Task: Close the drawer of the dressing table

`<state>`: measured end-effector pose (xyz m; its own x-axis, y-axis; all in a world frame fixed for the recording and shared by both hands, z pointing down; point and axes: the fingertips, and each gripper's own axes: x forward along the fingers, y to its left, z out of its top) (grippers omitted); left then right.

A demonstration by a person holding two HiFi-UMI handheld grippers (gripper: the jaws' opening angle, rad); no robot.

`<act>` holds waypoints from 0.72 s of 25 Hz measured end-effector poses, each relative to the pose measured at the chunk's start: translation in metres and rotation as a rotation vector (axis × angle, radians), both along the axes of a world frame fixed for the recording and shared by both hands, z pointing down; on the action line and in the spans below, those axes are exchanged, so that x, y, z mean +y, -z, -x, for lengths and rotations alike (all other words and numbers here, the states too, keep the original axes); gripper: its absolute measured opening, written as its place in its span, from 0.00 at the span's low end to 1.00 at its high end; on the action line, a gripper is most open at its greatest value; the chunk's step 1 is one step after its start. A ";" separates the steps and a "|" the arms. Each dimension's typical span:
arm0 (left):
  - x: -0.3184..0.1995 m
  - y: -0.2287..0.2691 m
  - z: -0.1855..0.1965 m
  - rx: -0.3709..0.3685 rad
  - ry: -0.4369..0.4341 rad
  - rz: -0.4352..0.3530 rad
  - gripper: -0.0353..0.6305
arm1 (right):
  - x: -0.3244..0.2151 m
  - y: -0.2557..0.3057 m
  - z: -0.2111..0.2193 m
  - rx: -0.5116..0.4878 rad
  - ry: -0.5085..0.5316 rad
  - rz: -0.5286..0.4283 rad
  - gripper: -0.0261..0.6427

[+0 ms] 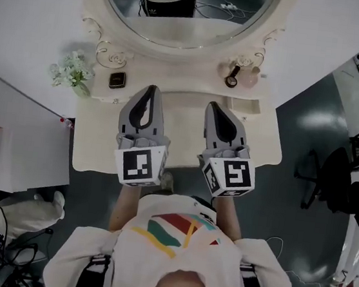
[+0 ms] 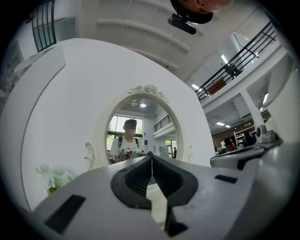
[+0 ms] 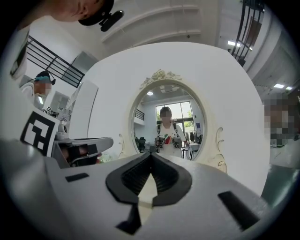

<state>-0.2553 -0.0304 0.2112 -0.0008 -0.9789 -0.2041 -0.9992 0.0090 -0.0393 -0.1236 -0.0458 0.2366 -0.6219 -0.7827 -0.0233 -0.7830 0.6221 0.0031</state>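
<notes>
**Both grippers are pointing at the mirror, jaws together**

At the bottom of the head view, the person is standing right at the front of the dressing table (image 1: pixel 84 154). They are holding the left gripper (image 1: pixel 150 88) and the right gripper (image 1: pixel 214 105) side by side over the cream worktop (image 1: pixel 96 136).

Both grippers are lying about flat and pointing away from the person. In each gripper view the jaws are pressing together at the tips, with nothing between them. I think they are being kept that way because a closed tip is good for pushing, and shutting a drawer needs a push, not a grab.

Past the tips, near the middle of the frame, a low shelf is carrying small things so they are easy to reach. White flowers (image 1: pixel 71 71) and a dark square thing (image 1: pixel 116 80) are sitting on the left, and a little bottle (image 1: pixel 233 78) on the right.

Just below the bottle, a small box shape (image 1: pixel 246 105) is showing. It may be the drawer, pulled out a little, but I cannot tell for sure. No drawer is sticking out past the worktop's front edge.

Farthest away, at the top of the frame, the oval mirror (image 1: pixel 247 11) is standing.
</notes>
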 end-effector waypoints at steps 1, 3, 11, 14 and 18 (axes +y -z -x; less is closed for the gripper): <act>-0.006 -0.002 0.001 0.011 -0.004 0.008 0.07 | -0.007 -0.003 0.003 0.003 0.000 0.012 0.04; -0.016 -0.008 0.004 0.018 -0.007 0.035 0.07 | -0.019 -0.007 0.009 0.016 -0.004 0.029 0.04; -0.036 -0.019 0.007 -0.001 0.041 0.122 0.07 | -0.041 -0.010 0.024 0.001 0.052 0.025 0.04; -0.037 -0.014 0.011 -0.004 0.077 0.060 0.07 | -0.041 -0.009 0.032 0.010 0.089 0.010 0.04; -0.040 -0.014 0.012 -0.004 0.101 0.097 0.07 | -0.043 -0.004 0.037 0.020 0.124 -0.011 0.04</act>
